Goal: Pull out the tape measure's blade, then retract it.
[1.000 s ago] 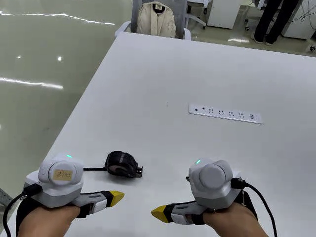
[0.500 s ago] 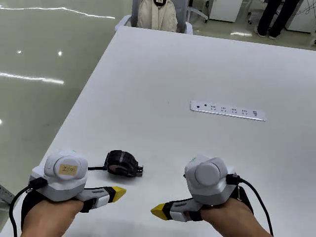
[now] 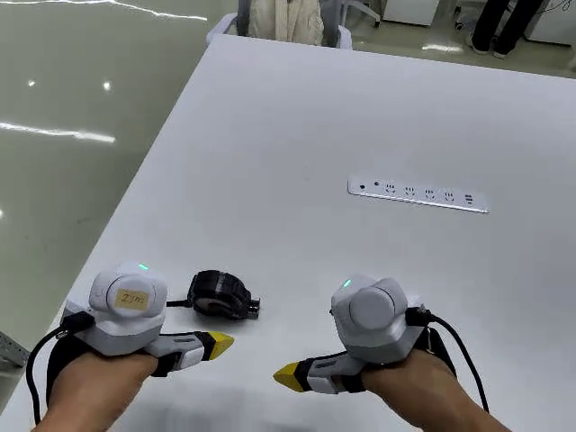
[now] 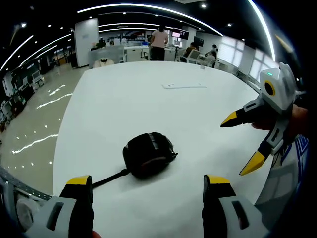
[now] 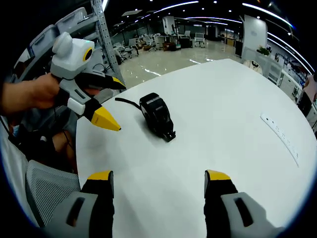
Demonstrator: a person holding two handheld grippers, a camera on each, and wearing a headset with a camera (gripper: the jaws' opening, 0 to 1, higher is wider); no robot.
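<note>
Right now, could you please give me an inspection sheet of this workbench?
Surface: white table, no marks seen.
Job's things: black tape measure lies on the table, nearer the left gripper; blade not pulled out; a black strap trails from it.
Clutter: white power strip, farther back on the table.
Grippers: left gripper and right gripper both open, holding nothing, apart from the tape measure.
Cables: a black cable leaves each gripper's body.
Surroundings: glossy floor; chair with a pale jacket at the table's far end.
</note>
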